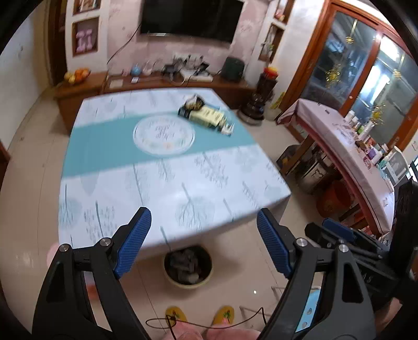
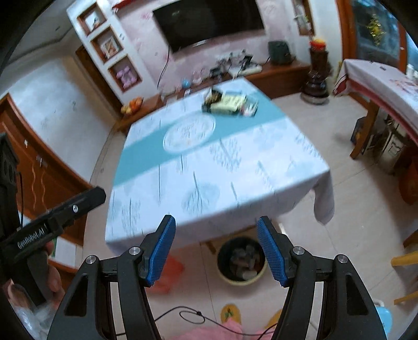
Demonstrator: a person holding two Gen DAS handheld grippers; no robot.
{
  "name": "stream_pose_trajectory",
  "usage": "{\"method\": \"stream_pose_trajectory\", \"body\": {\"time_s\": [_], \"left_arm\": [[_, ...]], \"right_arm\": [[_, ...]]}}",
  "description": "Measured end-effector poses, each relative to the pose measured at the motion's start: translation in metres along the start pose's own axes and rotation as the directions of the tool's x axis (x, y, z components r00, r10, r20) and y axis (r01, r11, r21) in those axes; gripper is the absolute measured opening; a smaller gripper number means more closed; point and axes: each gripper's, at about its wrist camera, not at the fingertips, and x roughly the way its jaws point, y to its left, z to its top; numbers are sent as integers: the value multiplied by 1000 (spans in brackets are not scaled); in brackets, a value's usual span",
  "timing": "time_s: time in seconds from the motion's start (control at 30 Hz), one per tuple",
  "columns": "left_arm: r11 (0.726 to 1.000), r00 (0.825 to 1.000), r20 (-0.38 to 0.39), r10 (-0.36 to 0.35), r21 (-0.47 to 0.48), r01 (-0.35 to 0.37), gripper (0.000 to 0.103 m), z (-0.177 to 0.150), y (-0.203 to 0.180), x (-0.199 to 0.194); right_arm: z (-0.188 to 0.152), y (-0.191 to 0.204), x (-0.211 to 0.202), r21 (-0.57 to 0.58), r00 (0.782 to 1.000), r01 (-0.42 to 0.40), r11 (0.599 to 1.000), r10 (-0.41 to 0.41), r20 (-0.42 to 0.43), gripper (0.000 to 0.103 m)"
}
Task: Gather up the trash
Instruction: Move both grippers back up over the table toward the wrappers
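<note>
Blue ribbed pads face each other across a wide gap on our left gripper [image 1: 203, 218], and nothing sits between them. Our right gripper [image 2: 216, 225] has its blue pads spread apart too, with nothing between. Both point steeply down from above the near edge of the table [image 1: 235, 183].

On the tiled floor just below the fingers, partly tucked under the table's near edge, stands a round trash bin [image 1: 188, 266] with a pale rim, holding dark crumpled bits. In the right wrist view the same bin [image 2: 241, 259] shows between and below the pads. Beside it, to the left in that view, an orange-red bag [image 2: 169, 272] lies on the floor. At the bottom of the left wrist view we see our yellow slippers [image 1: 176, 313] and a thin dark cable.

The table wears a pale cloth with a teal band and a round printed motif. The trash [image 1: 206, 115] lies well away on the far side of the table: dark and yellow wrappers in a blurred cluster. Beyond are a low wooden cabinet and a wall-mounted television [image 1: 192, 19].
</note>
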Motion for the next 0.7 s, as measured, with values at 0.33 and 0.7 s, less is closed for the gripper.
{"method": "stream_pose_trajectory", "body": {"time_s": [0.33,0.7], "left_arm": [[994,996,89,-19,107,9,81,71,-4,-5],[998,998,15,67,4,-67,81,137,13,63]], "right_arm": [[67,19,-10,52,996,34,998,-38,80,66],[138,-2,73,-6,1000,22,1000,-22,7,66]]}}
